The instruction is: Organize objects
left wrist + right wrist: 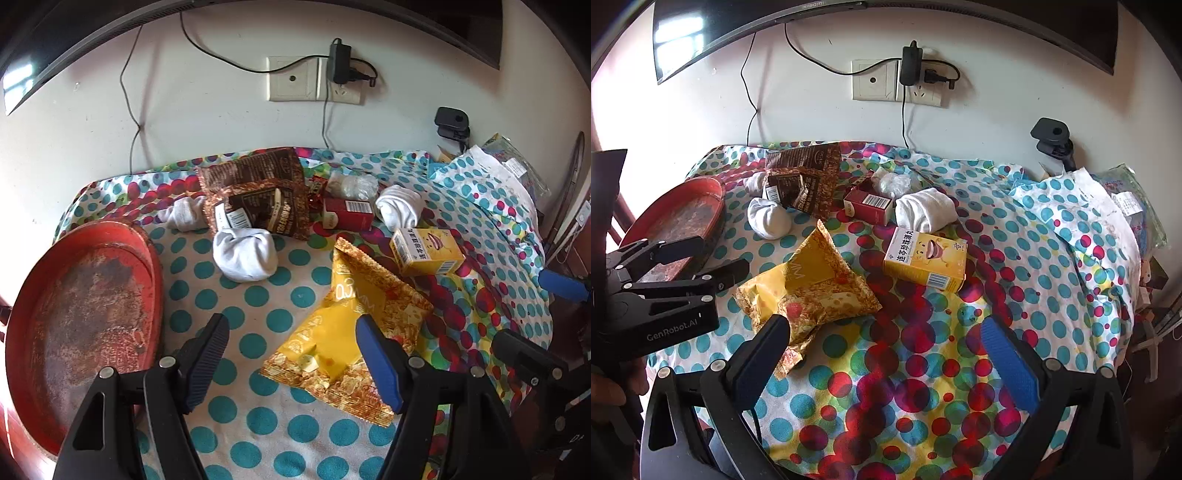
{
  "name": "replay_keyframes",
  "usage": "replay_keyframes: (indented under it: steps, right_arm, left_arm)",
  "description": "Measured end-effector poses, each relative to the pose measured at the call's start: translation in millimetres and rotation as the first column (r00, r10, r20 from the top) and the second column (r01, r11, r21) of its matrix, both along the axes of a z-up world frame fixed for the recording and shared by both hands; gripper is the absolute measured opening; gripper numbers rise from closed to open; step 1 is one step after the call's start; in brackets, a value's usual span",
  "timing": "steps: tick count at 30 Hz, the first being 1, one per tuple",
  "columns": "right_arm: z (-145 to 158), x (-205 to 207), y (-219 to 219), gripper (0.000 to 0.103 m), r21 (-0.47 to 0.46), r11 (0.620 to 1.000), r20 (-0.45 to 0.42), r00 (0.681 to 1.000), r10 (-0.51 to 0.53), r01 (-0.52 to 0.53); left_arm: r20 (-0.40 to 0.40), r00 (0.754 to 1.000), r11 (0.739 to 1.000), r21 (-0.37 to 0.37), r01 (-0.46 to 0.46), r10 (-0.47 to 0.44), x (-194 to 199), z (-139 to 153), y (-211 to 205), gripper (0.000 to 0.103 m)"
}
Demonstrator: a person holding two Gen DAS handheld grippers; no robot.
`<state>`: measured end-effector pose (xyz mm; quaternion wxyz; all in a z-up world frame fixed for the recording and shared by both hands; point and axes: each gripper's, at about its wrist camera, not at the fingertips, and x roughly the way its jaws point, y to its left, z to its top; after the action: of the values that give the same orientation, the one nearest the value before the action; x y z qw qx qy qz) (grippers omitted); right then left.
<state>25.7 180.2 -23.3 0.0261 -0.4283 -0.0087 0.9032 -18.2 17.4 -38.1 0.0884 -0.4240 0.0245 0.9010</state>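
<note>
Left wrist view: left hand-held gripper hovering spread, empty, over yellow snack bag lying mid-counter; right hand-held gripper likewise spread. Crowding beyond: white sock bundle, yellow box, red tray left.

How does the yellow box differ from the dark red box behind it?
The yellow cardboard box has a cartoon face and black characters on top; the dark red cardboard box shows mostly a white barcode label. The yellow box looks larger and lies nearer the cameras; the red one lies further back, beside a rolled white sock. Both lie flat on the dotted cloth.
</note>
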Motion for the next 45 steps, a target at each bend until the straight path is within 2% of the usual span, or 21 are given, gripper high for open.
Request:
replay_keyframes:
  steps: [4, 12, 18, 20, 24, 26, 30, 37, 42, 45]
  right_arm:
    - [-4, 5, 11, 0.103, -0.013, 1.000, 0.010, 1.000, -0.019, 0.020]
    - [-9, 15, 34, 0.103, -0.023, 0.998, 0.027, 0.998, -0.061, 0.061]
    - [-15, 28, 40, 0.103, 0.056, 0.997, 0.031, 0.998, -0.062, 0.060]
    - [-19, 33, 41, 0.103, 0.086, 0.995, 0.041, 0.998, -0.051, 0.048]
    - [-29, 43, 49, 0.103, 0.096, 0.995, 0.070, 0.997, -0.023, 0.016]
    - [-33, 48, 56, 0.103, 0.083, 0.996, 0.081, 0.996, -0.027, 0.020]
    - [-41, 51, 68, 0.103, 0.044, 0.998, 0.103, 0.993, -0.054, 0.050]
    - [-41, 48, 73, 0.103, 0.004, 0.998, 0.093, 0.993, -0.066, 0.066]
    - [-43, 41, 68, 0.103, -0.013, 0.998, 0.093, 0.994, -0.054, 0.055]
    - [-47, 37, 66, 0.103, -0.025, 0.998, 0.105, 0.993, -0.048, 0.051]
  left_arm:
    - [-0.010, 0.997, 0.996, -0.031, 0.078, -0.079, 3, -11, 17, 0.073]
    - [-0.032, 0.973, 0.972, -0.059, 0.226, -0.229, 20, -16, 45, 0.073]
    - [-0.045, 0.950, 0.947, -0.100, 0.304, -0.309, 27, -20, 61, 0.073]
    - [-0.038, 0.943, 0.941, -0.092, 0.326, -0.331, 28, -21, 64, 0.073]
    - [-0.038, 0.940, 0.930, -0.166, 0.329, -0.340, 28, -27, 68, 0.073]
    - [-0.041, 0.948, 0.931, -0.205, 0.302, -0.317, 27, -29, 69, 0.073]
    - [-0.020, 0.947, 0.928, -0.207, 0.309, -0.320, 24, -38, 73, 0.073]
    - [-0.044, 0.947, 0.899, -0.331, 0.286, -0.317, 22, -52, 85, 0.073]
    - [-0.046, 0.955, 0.908, -0.325, 0.265, -0.295, 12, -56, 77, 0.073]
    - [-0.044, 0.965, 0.927, -0.292, 0.235, -0.259, 4, -58, 68, 0.073]
